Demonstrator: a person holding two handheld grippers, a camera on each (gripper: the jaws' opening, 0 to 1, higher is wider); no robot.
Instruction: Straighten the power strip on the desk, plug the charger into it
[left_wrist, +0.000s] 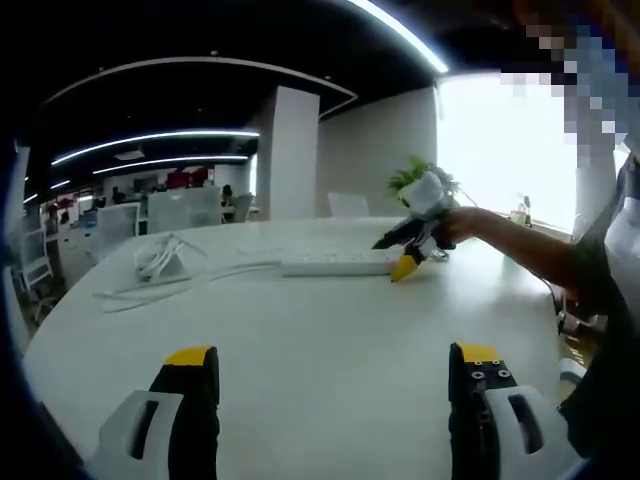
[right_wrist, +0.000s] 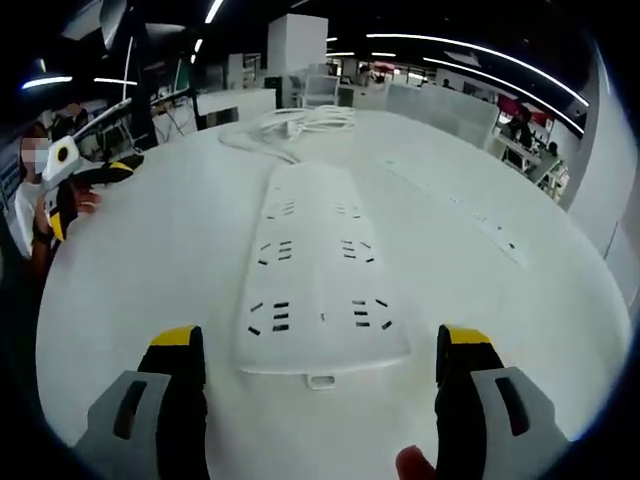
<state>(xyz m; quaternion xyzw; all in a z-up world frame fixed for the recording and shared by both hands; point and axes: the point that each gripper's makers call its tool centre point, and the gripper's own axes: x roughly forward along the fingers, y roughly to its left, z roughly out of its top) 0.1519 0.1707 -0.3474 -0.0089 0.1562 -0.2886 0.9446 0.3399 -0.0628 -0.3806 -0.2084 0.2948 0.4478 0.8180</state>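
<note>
Strip: the white strip (right_wrist: 322, 285) lies flat on the round white desk (right_wrist: 150, 260), its near end between the right gripper's (right_wrist: 320, 365) jaws without touching them.
Right gripper: jaws spread, empty, low at the strip's end.
Cable: coiled white cable (right_wrist: 295, 122) beyond the strip's far end.
Left gripper: the left gripper (left_wrist: 335, 385) has its jaws spread, empty, well apart from the strip (left_wrist: 335, 263).
Plant: a green plant (left_wrist: 420, 180) behind the strip.
</note>
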